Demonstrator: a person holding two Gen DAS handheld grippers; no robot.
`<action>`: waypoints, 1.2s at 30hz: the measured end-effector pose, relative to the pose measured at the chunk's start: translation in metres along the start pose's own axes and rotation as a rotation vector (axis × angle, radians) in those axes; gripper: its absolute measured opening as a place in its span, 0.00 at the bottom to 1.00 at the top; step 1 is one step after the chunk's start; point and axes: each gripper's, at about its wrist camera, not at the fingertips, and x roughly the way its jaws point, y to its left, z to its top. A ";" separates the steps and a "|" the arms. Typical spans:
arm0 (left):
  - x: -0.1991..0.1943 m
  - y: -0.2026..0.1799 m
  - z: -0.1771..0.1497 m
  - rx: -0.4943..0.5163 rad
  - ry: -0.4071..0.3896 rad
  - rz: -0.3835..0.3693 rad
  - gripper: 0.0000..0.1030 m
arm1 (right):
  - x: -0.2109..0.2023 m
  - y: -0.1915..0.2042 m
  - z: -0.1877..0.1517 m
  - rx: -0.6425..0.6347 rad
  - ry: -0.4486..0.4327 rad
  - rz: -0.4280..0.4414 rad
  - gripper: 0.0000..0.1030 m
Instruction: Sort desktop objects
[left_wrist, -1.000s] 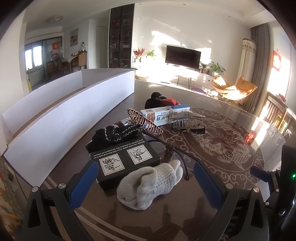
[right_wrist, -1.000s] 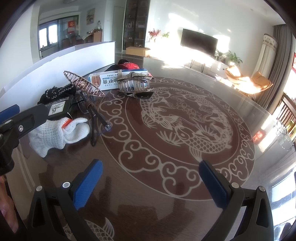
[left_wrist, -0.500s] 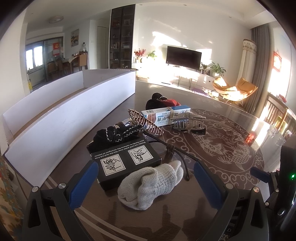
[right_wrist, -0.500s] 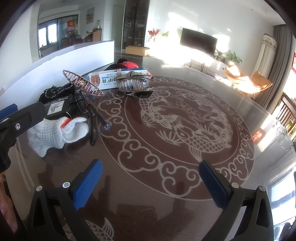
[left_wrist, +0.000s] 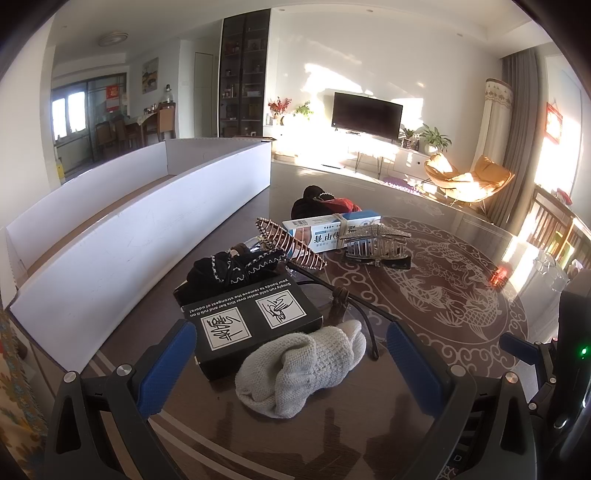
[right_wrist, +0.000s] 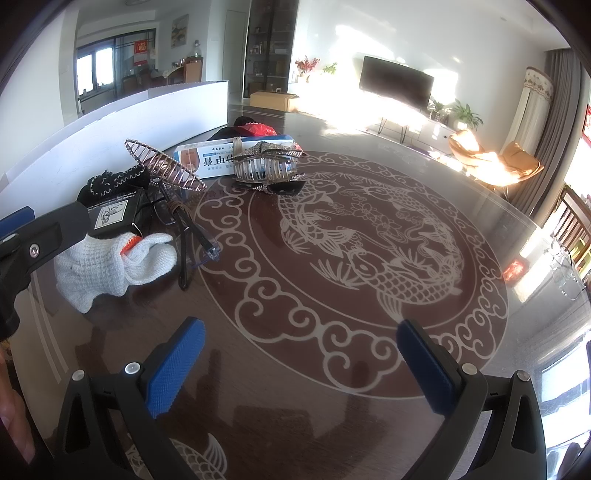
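Observation:
A white knit glove (left_wrist: 301, 369) lies between the open fingers of my left gripper (left_wrist: 291, 363), just ahead of it; it also shows in the right wrist view (right_wrist: 114, 260). Behind it sit a black box (left_wrist: 251, 317), a black knitted item (left_wrist: 232, 269), clear glasses (right_wrist: 192, 236), a copper hair claw (left_wrist: 291, 243), a silver hair claw (left_wrist: 373, 242), a toothpaste box (left_wrist: 325, 229) and a black-and-red bundle (left_wrist: 321, 201). My right gripper (right_wrist: 295, 369) is open and empty over the bare table, right of the pile.
A long white cardboard tray (left_wrist: 122, 229) runs along the left edge of the dark glass table with a dragon pattern (right_wrist: 369, 240). My left gripper's finger (right_wrist: 40, 236) shows at the left of the right wrist view.
My left gripper has edged slightly towards the pile. My right gripper has drifted a little; nothing was taken or released.

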 end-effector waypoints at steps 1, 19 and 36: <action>0.000 0.000 0.000 0.000 0.000 0.000 1.00 | 0.000 0.000 0.000 0.000 0.000 0.000 1.00; 0.000 0.000 0.000 0.000 0.000 0.000 1.00 | -0.001 0.000 0.000 0.000 0.000 0.000 1.00; -0.001 0.000 0.000 0.004 0.000 0.002 1.00 | 0.000 0.000 0.000 0.000 0.003 0.001 1.00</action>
